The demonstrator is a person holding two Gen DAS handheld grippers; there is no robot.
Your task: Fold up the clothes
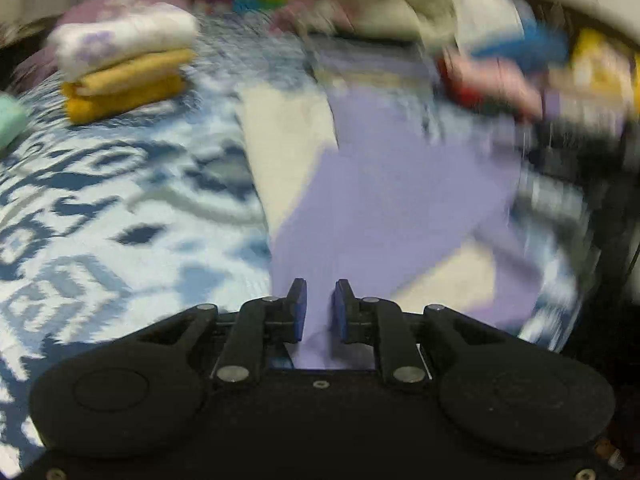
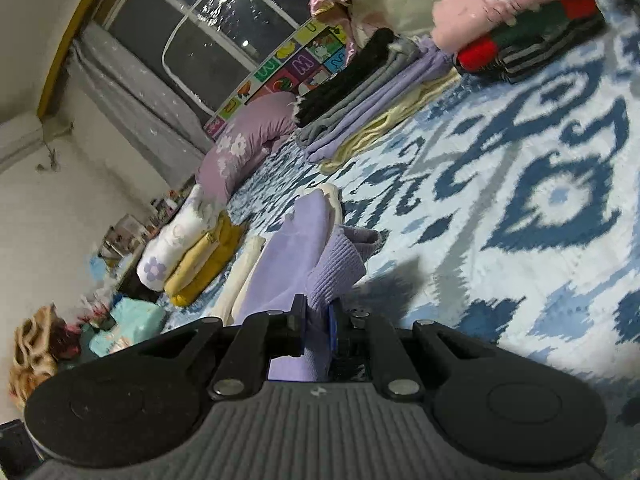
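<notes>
In the left wrist view, a folded stack point(image 1: 124, 68) of a white flowered piece on 2 yellow ones sat far left on the bedspread point(image 1: 100, 208), with a mint bundle point(image 1: 10, 124) at the edge. A blurred heap of clothes point(image 1: 500, 60) lay along the top right. The left gripper point(image 1: 320, 308) had its 2 blue pads point(image 1: 299, 312) a narrow gap apart, with the lilac garment point(image 1: 392, 200) running between them and out over a cream piece point(image 1: 288, 152); whether they pinched it I could not tell.

In the right wrist view, flat clothes point(image 2: 372, 108) in black, grey, lilac and cream lay ahead, near a red, green and black pile point(image 2: 532, 48). The right gripper point(image 2: 318, 316) was closed on the lilac garment's point(image 2: 280, 256) ribbed cuff point(image 2: 340, 268). A purple pillow point(image 2: 244, 144) and dark window point(image 2: 200, 40) stood beyond the blue-and-white patterned bedspread point(image 2: 520, 200).
</notes>
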